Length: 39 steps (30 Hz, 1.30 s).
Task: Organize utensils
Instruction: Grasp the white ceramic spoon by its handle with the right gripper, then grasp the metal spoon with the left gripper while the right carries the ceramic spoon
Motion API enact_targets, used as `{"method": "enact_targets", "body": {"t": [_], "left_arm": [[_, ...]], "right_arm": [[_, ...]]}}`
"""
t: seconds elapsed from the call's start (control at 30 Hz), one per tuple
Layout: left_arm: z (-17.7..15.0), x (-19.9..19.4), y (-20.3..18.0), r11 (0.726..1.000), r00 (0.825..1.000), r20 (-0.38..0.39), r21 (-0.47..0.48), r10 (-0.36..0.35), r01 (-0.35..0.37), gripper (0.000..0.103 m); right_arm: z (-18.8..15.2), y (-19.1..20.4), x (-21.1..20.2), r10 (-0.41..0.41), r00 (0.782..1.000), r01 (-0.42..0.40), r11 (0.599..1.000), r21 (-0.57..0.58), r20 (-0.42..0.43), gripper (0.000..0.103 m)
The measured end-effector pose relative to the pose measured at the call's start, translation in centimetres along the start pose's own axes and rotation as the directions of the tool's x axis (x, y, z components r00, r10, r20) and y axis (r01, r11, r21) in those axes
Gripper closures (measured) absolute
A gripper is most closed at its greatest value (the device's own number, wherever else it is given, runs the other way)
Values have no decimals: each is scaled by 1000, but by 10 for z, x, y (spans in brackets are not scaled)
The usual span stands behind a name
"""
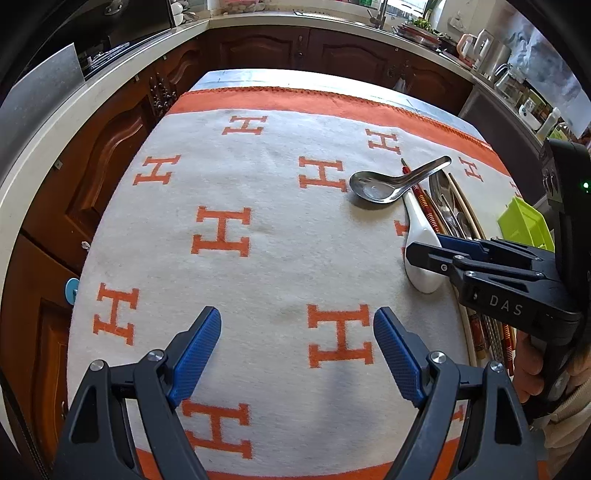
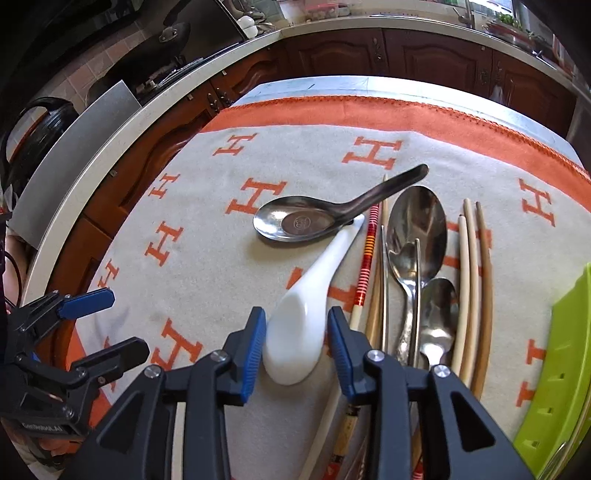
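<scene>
dark wood kitchen cabinets ring a table under an orange-and-white blanket (image 1: pixel 258 266). sorting looks partly done: chopsticks (image 2: pixel 474 280) and metal spoons (image 2: pixel 417 236) lie side by side, while a steel soup spoon (image 2: pixel 306 221) sits crosswise. right gripper (image 2: pixel 296 345), part open, straddles the white ceramic spoon (image 2: pixel 306 314)'s bowl, seemingly without pinching it. left gripper (image 1: pixel 297 354) hovers wide, empty. green bin (image 2: pixel 557 365): contents hidden.

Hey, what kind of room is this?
Most likely a home kitchen: dark wooden cabinets under a pale countertop, a faucet at the back, and spoons and chopsticks on the table.
</scene>
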<state>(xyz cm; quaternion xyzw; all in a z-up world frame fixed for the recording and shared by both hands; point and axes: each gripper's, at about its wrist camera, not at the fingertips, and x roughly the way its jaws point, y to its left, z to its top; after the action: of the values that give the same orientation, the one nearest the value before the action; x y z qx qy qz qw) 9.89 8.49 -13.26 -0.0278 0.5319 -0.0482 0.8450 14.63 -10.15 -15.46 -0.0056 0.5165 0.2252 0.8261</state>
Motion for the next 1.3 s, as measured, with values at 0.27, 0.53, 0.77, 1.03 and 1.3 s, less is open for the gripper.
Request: {"method": "enact_targets", "body": {"t": [0.27, 0.53, 0.77, 1.03, 1.3], "left_arm": [[-1, -4, 2, 1000, 1000, 15, -10, 12, -12, 20], [-1, -7, 2, 1000, 1000, 21, -4, 12, -12, 20], [2, -10, 0, 1000, 1000, 25, 13, 2, -2, 20], [44, -2, 12, 992, 991, 45, 36, -122, 121, 20], [94, 44, -10, 973, 975, 1, 68, -221, 220, 21]], "right_arm": [[-2, 8, -3, -17, 1000, 17, 1000, -16, -4, 72], [-5, 19, -14, -48, 999, 48, 997, -57, 10, 97], [-11, 17, -19, 4, 1000, -4, 1000, -13, 10, 97], [-21, 3, -48, 61, 996, -65, 996, 65, 68, 97], [-28, -14, -70, 93, 988, -110, 985, 133, 123, 97]]}}
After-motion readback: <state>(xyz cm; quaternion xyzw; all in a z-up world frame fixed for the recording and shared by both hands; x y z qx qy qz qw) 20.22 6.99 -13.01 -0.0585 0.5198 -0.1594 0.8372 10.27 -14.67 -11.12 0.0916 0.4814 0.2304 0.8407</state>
